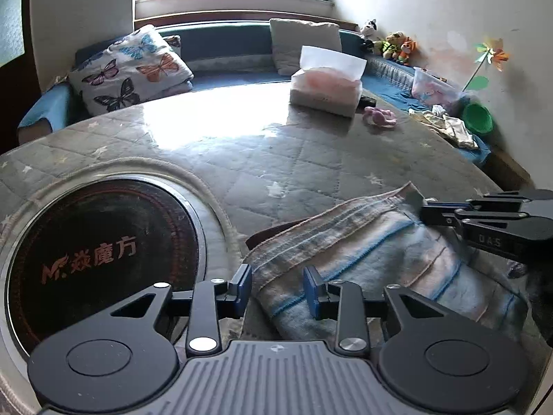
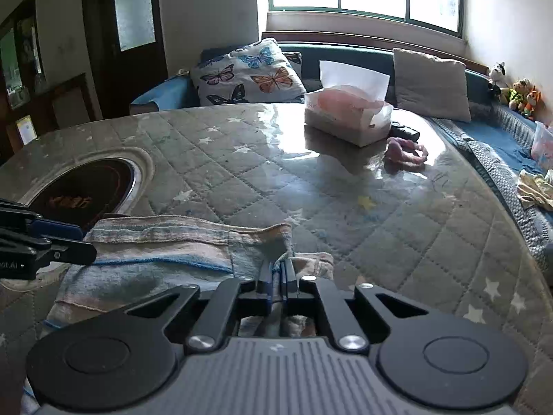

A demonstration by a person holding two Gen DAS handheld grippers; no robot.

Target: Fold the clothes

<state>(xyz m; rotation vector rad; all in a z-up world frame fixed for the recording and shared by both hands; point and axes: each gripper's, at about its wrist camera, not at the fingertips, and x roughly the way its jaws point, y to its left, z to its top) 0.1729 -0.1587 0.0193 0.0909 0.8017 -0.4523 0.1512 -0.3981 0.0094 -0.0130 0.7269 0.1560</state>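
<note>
Faded blue-and-pink striped cloth (image 1: 363, 252), a soft garment of some kind, lies bunched on the near part of the quilted, star-printed table cover (image 1: 242, 159), just to the right of the round black hob plate (image 1: 100, 252) sunk into the tabletop. From where I stand, the two tools come at it from opposite ends.

The left gripper (image 1: 278, 285) hangs over the near left edge of the cloth with its blue pads spread apart; a fold of the fabric's hem runs between them, but the pads are not pressing on it. One pad sits over bare table cover, the other over the cloth itself.

The right gripper (image 2: 276, 276) has its fingers pressed together on the cloth's far right corner, and a small peak of fabric stands up just beyond the tips. Seen from the left wrist, that same gripper reaches in from the right edge, its tips at the upper right end of the cloth.

Farther back on the table stand a tissue box (image 2: 349, 114) and a small pink item (image 2: 404, 152) beside it, both well apart from the garment. A butterfly-print pillow (image 2: 249, 72) rests on the blue bench under the window.
</note>
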